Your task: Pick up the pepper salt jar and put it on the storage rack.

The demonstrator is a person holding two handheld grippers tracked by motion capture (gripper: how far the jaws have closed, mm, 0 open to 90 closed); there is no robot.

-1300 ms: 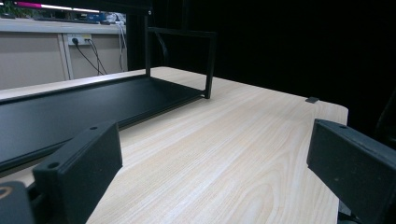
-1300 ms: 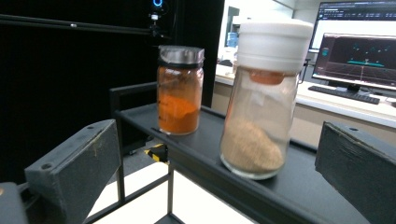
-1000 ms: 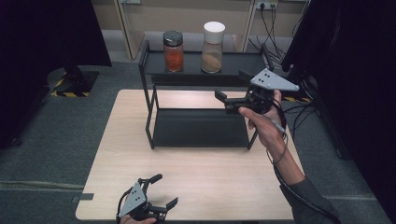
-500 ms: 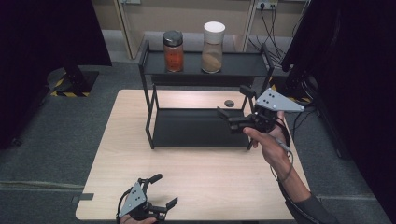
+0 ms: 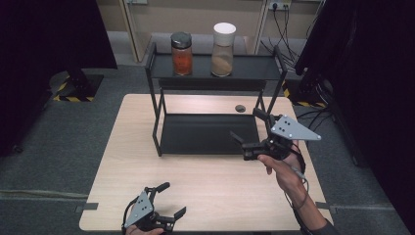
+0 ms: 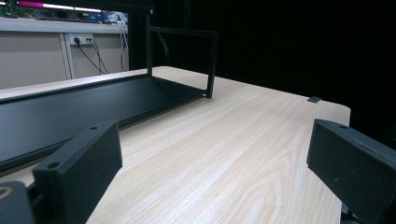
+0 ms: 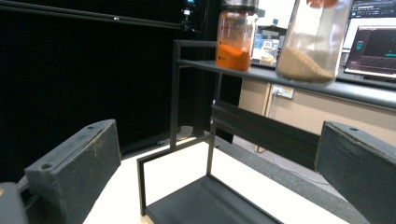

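A black two-shelf rack (image 5: 215, 73) stands at the back of the wooden table (image 5: 127, 147). Its top shelf carries a dark-lidded jar of orange stuff (image 5: 182, 54) and a white-lidded jar of tan powder (image 5: 223, 49). My right gripper (image 5: 245, 124) is open and empty, held in a hand above the lower shelf's front right corner. The right gripper view looks between the open right gripper (image 7: 210, 172) up at the orange jar (image 7: 236, 37) and the tan jar (image 7: 313, 42). My left gripper (image 5: 174, 199) rests open at the table's front edge. The left gripper (image 6: 215, 172) faces the lower shelf (image 6: 70, 107).
A small dark round grommet (image 5: 240, 108) sits in the tabletop behind the rack's right side. Black curtains hang on both sides. Cables (image 5: 284, 34) run along the floor behind the table. A lit monitor (image 7: 373, 46) stands beyond the rack in the right gripper view.
My right gripper has come down and toward the front, from beside the rack's top shelf to the lower shelf's front right corner. The left gripper has stayed still.
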